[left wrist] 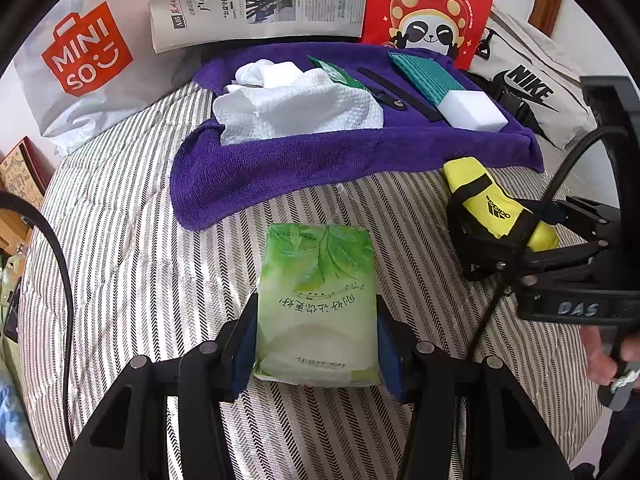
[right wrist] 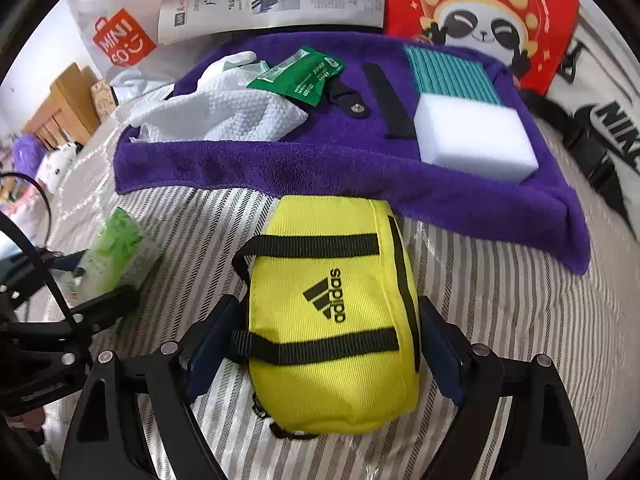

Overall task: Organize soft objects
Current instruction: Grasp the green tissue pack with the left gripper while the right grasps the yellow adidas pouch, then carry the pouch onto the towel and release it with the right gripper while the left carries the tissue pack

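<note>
Left tongs (left wrist: 318, 344), angled steeply down, clamp the green tissue pack (left wrist: 318, 308) at lower centre. Right tongs (right wrist: 324, 344), likewise pitched, stand wide around the yellow pouch (right wrist: 332, 320) on the striped bed (right wrist: 500, 300), pads clear.

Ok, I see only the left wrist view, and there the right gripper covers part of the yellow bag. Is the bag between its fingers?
Observer: Yes. In the right wrist view the yellow bag lies between the fingers of the right gripper, and the pads do not seem to press on it.
Operator: And does the bag lie on the purple towel?
Observer: No, it lies on the striped bedding, logo side up. Its far end only comes up to the edge of the purple towel.
</note>
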A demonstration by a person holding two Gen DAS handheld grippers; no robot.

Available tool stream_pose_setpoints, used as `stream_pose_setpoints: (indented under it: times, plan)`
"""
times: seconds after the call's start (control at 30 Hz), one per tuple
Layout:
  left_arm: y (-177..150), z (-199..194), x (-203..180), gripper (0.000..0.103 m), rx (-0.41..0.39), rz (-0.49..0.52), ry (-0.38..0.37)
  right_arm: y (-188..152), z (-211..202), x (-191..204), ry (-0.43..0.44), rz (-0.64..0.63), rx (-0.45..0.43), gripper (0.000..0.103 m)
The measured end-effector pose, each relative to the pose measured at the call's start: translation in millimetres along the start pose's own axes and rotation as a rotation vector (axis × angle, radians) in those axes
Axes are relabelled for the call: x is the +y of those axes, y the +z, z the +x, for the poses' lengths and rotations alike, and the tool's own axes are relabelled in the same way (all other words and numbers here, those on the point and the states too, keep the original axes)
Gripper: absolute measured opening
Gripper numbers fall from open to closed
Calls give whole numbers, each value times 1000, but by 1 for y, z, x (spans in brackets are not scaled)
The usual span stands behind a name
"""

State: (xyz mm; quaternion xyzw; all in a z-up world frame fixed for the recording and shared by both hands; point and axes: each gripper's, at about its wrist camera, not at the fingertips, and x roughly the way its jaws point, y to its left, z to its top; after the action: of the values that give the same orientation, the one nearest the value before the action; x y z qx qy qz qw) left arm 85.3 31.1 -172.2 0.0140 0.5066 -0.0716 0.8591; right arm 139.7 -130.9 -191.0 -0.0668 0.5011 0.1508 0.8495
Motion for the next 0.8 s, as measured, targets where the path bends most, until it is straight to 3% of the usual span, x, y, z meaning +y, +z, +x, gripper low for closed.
stream_pose_setpoints:
  times: [0.07,0.13,0.3,0.4,0.8]
  plan:
    - [0,0,-1,49,-2,0,2,0,1,2,-13,-15,-14,84]
    - [0,0,0,49,-3,-3,1,0,-1,-1,-12,-15,-25,74]
    - [0,-2,0,49,-6,-14,-7,1,-7,-14,39,0,-9,62]
    - [-1,-5,4,49,-10,-31,-34,-3,-15,-24,97,31,-6,60]
    - [19,-34,3,49,-59,-40,-66,11,-59,-34,118,25,-86,59]
